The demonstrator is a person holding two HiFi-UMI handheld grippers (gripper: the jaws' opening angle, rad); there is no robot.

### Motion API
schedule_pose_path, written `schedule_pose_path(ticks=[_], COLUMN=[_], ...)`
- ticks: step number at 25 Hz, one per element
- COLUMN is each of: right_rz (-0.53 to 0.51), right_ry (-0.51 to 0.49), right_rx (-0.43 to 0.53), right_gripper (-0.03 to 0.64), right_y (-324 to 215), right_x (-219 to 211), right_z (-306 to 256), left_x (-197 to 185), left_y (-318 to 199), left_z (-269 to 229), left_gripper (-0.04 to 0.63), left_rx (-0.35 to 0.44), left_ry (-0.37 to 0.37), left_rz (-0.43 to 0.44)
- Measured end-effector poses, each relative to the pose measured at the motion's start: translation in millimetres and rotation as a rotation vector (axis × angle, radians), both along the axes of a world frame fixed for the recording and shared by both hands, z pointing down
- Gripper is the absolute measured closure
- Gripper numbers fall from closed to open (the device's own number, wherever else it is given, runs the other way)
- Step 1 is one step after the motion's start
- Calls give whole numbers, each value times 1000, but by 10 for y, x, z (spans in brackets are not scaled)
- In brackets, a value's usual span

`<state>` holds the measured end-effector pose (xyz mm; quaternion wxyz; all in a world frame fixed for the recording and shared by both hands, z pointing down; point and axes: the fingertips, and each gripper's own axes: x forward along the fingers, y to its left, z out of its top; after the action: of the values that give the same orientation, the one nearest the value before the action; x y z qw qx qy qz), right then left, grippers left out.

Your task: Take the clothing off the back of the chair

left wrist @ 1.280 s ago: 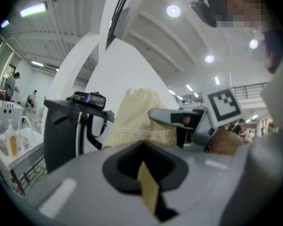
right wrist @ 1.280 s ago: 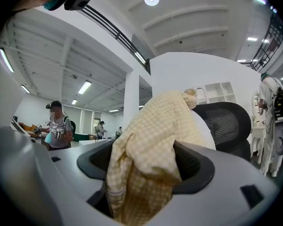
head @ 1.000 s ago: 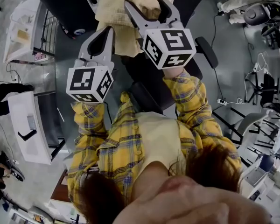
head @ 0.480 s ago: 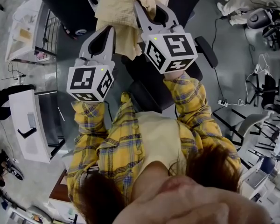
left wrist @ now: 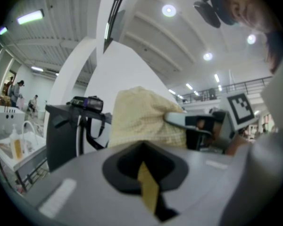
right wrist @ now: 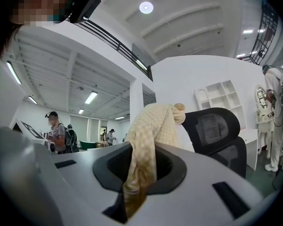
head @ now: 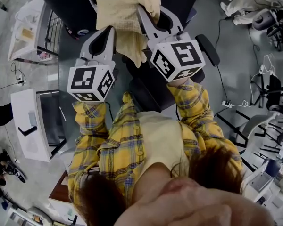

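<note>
The clothing is hanging bunched straight ahead of both grippers, beside the upper edge of the chair back. The right gripper, its jaws just closing, is pinching a fold; the left gripper is pinching a strip.

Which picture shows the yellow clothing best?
The right gripper view: the yellow clothing runs unblocked from beside the chair to the camera. The head view cuts off its top; the left gripper view shows only a bunched lump.
</note>
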<state>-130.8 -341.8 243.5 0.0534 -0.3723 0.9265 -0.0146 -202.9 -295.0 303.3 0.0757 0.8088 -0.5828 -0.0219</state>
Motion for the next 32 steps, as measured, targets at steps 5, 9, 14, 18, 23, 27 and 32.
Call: schedule_pose_path(ticks=[5, 9, 14, 18, 23, 27, 32], right_rz=[-2, 1, 0, 15, 36, 56, 75], right_ry=[-16, -33, -20, -12, -9, -13, -10], right_rx=[0, -4, -17, -26, -32, -35, -33], right_gripper=[558, 558, 558, 560, 560, 560, 561], right_y=[95, 189, 321, 364, 457, 519, 618], right_x=[222, 360, 555, 728, 936, 1092, 1282], right_z=[-24, -15, 61, 110, 144, 167, 186], left_x=[207, 331, 438, 521, 645, 755, 887], left_y=[44, 101, 178, 197, 277, 329, 428], left_z=[-28, -23, -28, -55, -76, -80, -87], left_gripper=[591, 591, 591, 591, 591, 591, 591], left_rx=[3, -2, 0, 4, 5, 6, 11], left_ry=[-19, -46, -36, -28, -30, -36, -41], left_rz=[13, 21, 3, -4, 3, 13, 21])
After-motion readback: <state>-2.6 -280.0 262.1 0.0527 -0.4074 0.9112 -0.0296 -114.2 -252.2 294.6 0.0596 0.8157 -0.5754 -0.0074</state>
